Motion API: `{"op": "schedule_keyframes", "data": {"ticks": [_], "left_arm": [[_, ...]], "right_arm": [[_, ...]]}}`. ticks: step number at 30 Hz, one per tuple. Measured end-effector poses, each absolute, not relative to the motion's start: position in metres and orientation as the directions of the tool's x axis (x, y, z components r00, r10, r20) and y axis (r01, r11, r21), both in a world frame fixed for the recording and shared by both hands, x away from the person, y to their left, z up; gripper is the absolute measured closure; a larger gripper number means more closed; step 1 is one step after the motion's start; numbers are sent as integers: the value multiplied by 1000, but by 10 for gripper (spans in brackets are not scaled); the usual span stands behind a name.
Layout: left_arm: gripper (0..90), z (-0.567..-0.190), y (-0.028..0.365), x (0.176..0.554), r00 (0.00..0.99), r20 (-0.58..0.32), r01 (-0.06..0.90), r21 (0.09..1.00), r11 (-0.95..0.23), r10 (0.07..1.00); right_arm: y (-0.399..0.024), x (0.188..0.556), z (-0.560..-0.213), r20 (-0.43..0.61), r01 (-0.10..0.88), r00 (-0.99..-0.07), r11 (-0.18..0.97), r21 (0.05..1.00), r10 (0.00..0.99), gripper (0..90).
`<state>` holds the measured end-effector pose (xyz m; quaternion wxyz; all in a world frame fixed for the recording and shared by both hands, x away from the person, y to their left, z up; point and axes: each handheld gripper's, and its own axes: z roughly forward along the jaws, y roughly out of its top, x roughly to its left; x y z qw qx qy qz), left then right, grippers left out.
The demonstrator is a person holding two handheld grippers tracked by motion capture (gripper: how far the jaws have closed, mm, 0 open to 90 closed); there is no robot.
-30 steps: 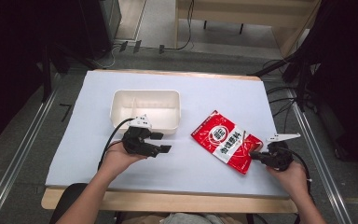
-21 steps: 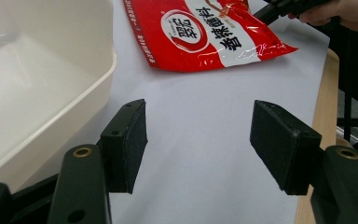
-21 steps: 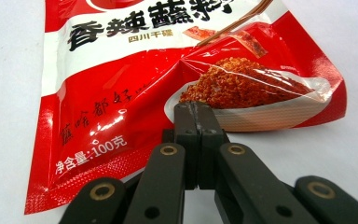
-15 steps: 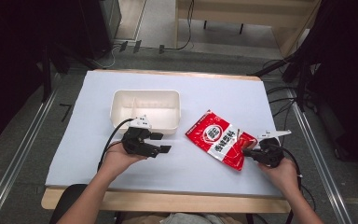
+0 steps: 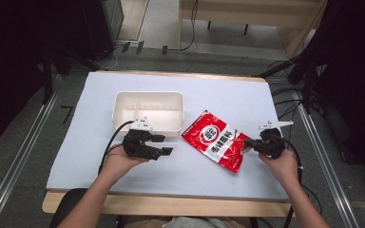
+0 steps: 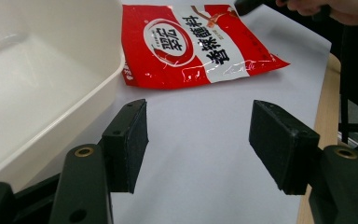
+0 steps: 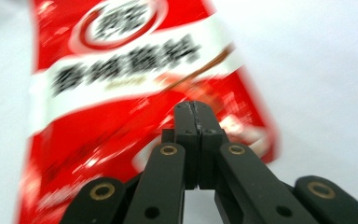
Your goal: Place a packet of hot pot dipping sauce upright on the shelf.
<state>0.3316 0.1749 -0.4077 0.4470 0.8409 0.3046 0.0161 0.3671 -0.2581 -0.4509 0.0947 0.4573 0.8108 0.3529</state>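
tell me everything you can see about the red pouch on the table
The red pouch is a flat, glossy plastic-looking packet with a white band of dark characters and a round white logo. It lies slanted on the white table cover, just right of the white tray, one corner close to the tray's wall. The right claw is shut on its right edge. The left claw stands open, apart from it.

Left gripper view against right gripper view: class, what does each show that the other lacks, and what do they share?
Left gripper view alone: the white tray beside the left hand-held gripper, whose jaws stand wide apart with nothing between them, and the table's wooden edge. Right gripper view alone: the right hand-held gripper, jaws pressed together on the pouch's edge. Both share the red pouch lying on the pale sheet.
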Motion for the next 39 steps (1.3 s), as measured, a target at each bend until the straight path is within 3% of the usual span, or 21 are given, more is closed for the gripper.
{"op": "schedule_keyframes", "data": {"ticks": [6, 13, 33, 39], "left_arm": [[403, -408, 179, 329, 814, -245, 496, 766, -409, 527], [427, -407, 182, 323, 810, -236, 493, 771, -404, 537], [481, -406, 178, 321, 782, -269, 530, 761, -374, 562], [545, -406, 174, 322, 783, -271, 532, 759, -375, 560]], "right_arm": [[-262, 406, -456, 142, 708, -502, 311, 634, 853, 900], [-264, 420, -470, 160, 738, -494, 316, 596, 854, 900], [-267, 382, -468, 180, 732, -560, 380, 566, 809, 900], [-260, 361, -465, 167, 722, -589, 423, 547, 791, 900]]}}
